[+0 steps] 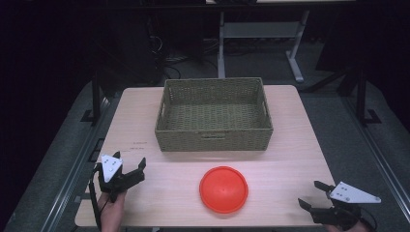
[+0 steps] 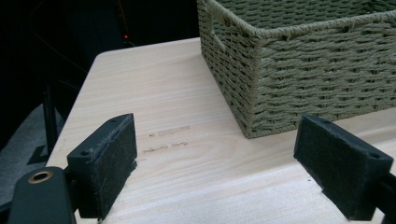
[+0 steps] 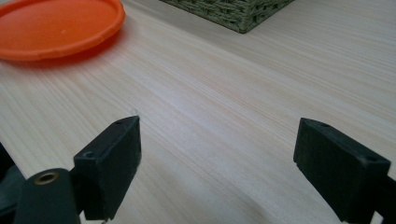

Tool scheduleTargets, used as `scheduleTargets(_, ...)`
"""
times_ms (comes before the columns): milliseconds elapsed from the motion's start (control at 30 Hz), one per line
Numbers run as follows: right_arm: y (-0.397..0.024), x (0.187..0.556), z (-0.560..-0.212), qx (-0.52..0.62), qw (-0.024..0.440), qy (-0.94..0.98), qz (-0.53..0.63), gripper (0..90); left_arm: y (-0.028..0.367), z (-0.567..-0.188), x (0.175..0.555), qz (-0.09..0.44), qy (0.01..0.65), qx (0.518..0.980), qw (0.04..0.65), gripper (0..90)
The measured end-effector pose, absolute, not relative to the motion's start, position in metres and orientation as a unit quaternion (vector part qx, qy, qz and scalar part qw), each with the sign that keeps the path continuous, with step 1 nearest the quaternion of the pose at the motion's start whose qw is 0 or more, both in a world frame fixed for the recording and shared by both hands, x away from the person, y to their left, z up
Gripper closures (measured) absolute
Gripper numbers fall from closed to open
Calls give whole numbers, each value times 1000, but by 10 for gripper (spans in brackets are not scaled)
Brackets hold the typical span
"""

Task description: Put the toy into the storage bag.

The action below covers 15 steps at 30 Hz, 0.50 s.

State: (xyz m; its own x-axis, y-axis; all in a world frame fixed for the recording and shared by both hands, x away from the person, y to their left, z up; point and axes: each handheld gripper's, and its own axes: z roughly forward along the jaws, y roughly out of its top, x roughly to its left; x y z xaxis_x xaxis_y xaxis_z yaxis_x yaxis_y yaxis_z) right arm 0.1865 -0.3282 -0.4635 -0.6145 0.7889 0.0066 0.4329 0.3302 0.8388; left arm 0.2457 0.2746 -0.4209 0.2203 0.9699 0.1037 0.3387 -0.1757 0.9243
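We see left hand-held gripper [image 1: 129,170] and right hand-held gripper [image 1: 310,194] low over tabletop [image 1: 290,145], jaws spread, empty, flanking orange disc [image 1: 224,189].

light: dim room, table [image 1: 290,145] lit from above | shadows: soft, beneath basket [image 1: 214,116] and disc [image 1: 224,189] | focus: near jaws slightly soft | surroundings: nearly black

a dim lab: bare test table [image 1: 300,145], cables [image 1: 167,60], desk frame [image 1: 295,58] behind
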Motion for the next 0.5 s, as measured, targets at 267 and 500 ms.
scheduleTargets(267,-328,191,-463,385,193,791,434,145,272,-421,247,383,492,667,409,127)
scheduleTargets(500,-315,199,-458,375,163,802,435,147,267,-421,246,383,479,672,415,127)
